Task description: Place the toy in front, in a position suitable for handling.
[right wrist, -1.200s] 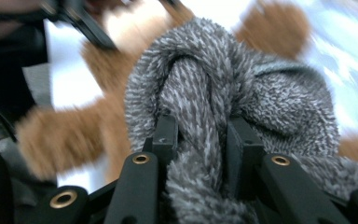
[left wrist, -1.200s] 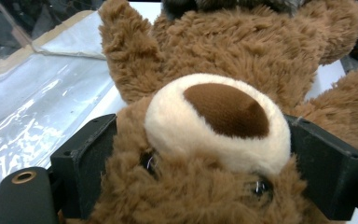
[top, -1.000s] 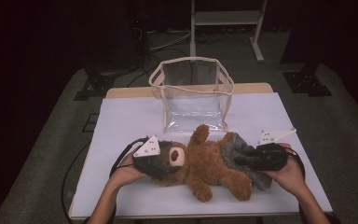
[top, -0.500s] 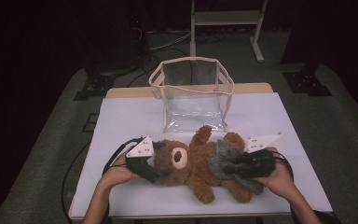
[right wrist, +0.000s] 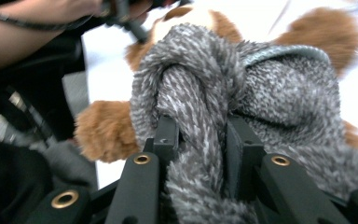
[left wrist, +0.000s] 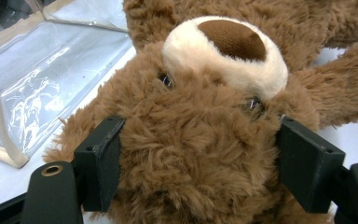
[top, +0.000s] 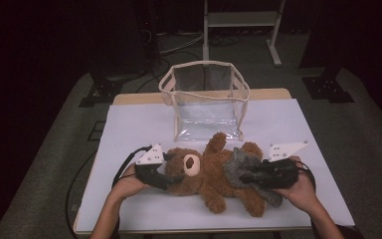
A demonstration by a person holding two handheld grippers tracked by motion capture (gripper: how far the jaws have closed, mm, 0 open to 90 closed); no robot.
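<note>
High view: brown teddy bear (top: 206, 174) lies on its back at 6 o'clock on the white counter (top: 129, 124), head toward 9 o'clock, w/ a clear bag (top: 205, 102) standing just beyond it at 12. Left gripper (top: 171, 178) jaws straddle the head and have just been closing; pads sit against the fur on both sides, so it looks gripped. Right gripper (top: 242, 177) jaws nearly closed, pinching a fold of the bear's grey knit sweater (right wrist: 279, 88). Bear looks light, soft, squashy; knit will stretch, so the head and body are the firmer holds.
</note>
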